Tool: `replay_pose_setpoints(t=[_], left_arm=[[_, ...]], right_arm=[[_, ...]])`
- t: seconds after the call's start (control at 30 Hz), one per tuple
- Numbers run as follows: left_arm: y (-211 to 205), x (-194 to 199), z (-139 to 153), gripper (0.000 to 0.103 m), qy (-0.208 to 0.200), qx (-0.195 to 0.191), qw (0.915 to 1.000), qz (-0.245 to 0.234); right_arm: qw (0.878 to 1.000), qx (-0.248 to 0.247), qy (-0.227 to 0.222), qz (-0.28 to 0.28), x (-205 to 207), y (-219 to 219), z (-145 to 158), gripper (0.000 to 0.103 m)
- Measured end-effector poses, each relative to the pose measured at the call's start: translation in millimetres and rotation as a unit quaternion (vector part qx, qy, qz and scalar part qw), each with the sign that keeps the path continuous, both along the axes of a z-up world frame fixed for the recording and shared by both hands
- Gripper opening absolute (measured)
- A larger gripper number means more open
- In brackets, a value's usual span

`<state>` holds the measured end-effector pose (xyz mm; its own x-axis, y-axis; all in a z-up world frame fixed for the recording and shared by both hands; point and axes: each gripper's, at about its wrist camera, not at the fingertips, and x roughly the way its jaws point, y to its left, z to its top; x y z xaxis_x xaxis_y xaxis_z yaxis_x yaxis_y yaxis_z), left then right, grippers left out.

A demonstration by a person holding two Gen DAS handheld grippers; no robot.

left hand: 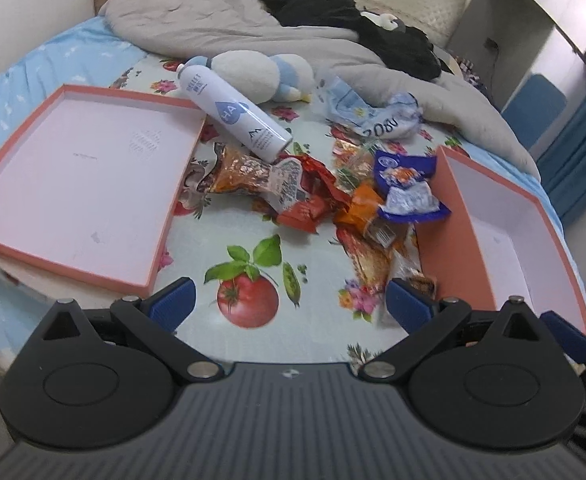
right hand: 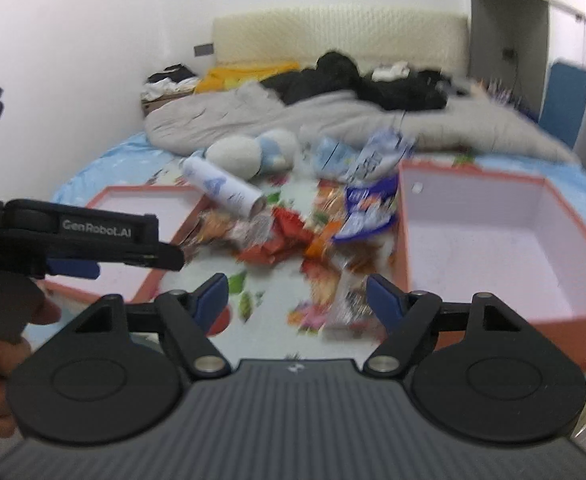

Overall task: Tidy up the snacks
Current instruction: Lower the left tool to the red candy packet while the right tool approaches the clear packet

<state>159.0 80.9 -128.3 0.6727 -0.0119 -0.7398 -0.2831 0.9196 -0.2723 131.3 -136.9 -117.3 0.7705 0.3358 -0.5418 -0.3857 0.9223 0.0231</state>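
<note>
Blue-padded left tongs (left hand: 289, 300) are hanging spread wide above the fruit-printed bedsheet (left hand: 229, 236), pinching nothing, with a printed tomato showing between the pads. Right tongs (right hand: 297, 294) are also standing apart and empty, over the near edge of the heap of crinkly red, orange and blue snack packets (left hand: 333, 200) that is lying on the sheet (the right view is blurring badly). Left of the heap, a shallow salmon-pink cardboard lid with a white inside (left hand: 77, 176) is resting flat; right of it, a deeper salmon-pink box with a white inside (left hand: 509, 224) is sitting open, its wall touching the packets. A white spray can with blue drops (left hand: 233, 112) is lying across the lid's far corner, beside a white-and-blue plush toy (left hand: 265, 76). Behind, a grey quilt (left hand: 221, 24) is lying crumpled.
</note>
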Motion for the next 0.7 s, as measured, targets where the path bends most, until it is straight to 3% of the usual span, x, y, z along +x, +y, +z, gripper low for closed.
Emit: replay_pose_setpoints(t=[0.27,0.53,0.7], left_arm=[[26,46,-32,0.102,-0.001,-0.035,0.9994,0.007],[44,104,-71,0.098,0.011,-0.076,0.9969,-0.02],[47,138,-91,0.094,0.013,-0.076,0.9963,-0.039]], right_arm=[[0.998,-0.057,0.017,0.015,38,36,-31,0.075],[0.989,-0.144,0.032,0.002,73,67,-78,0.058],[0.981,-0.186,0.056,-0.019,90,72,-108,0.053]])
